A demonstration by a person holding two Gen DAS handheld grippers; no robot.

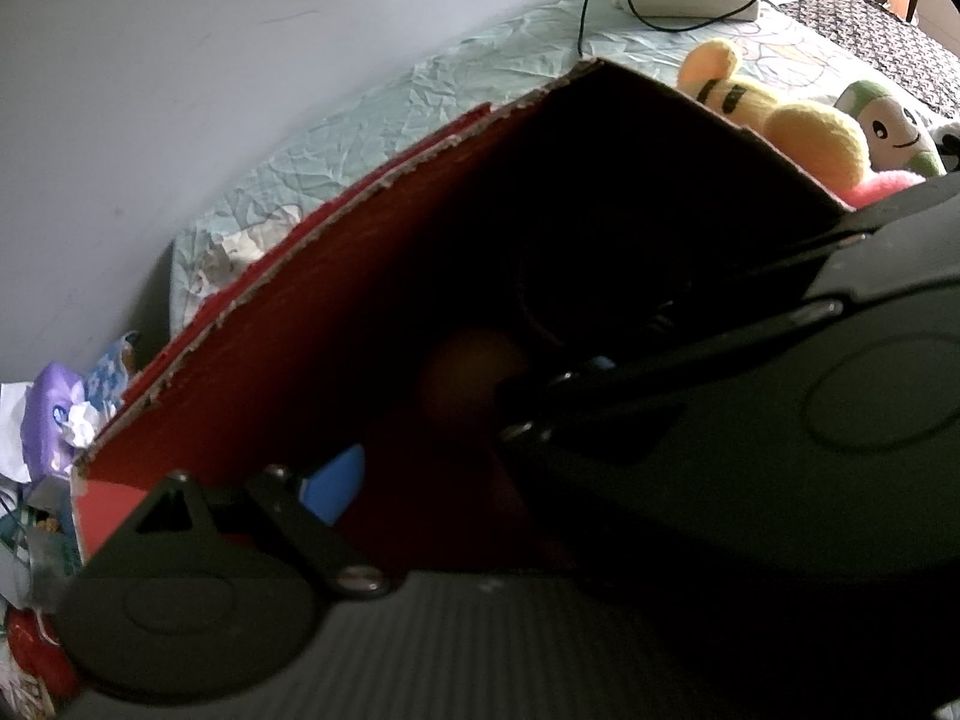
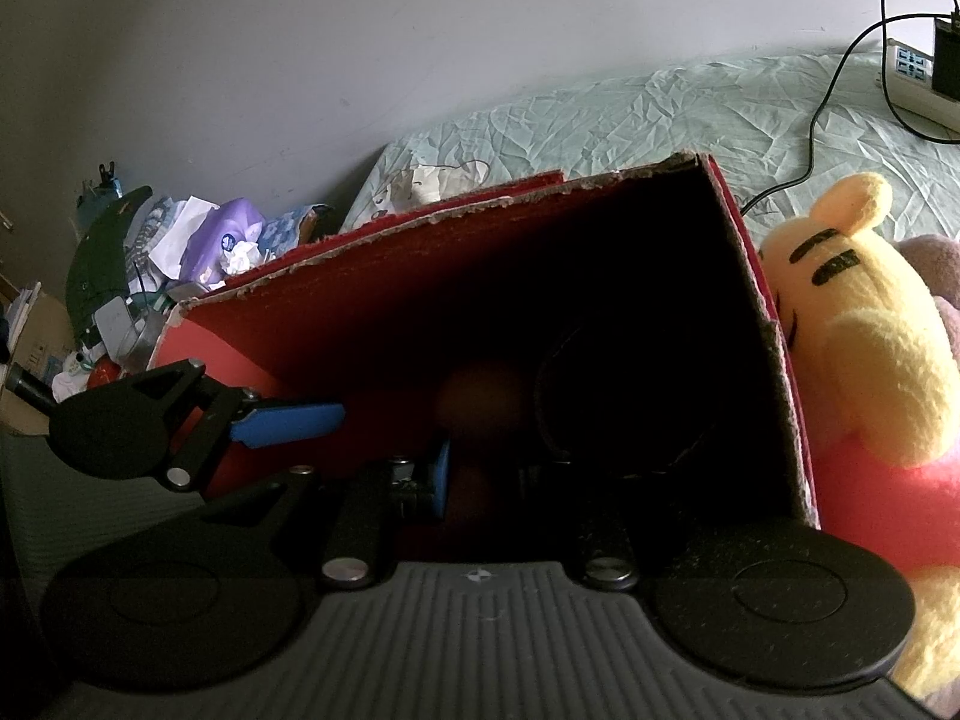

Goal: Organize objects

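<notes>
Both hand-held grippers reach into the red box (image 2: 420, 300) on the bed (image 2: 600, 114): right (image 2: 480, 468) spread wide, left (image 1: 432, 432) apparently parted too. A dim ball (image 2: 480, 402) lies deep inside; probably light, smooth, likely to roll. The soft bear (image 2: 858, 324) leans outside.

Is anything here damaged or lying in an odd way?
Yes. The red box has a torn, ragged top rim, with bare cardboard showing along the edge. The yellow bear lies pressed against the box's outer wall, outside it. A heap of crumpled paper sits beyond the bed's end.
</notes>
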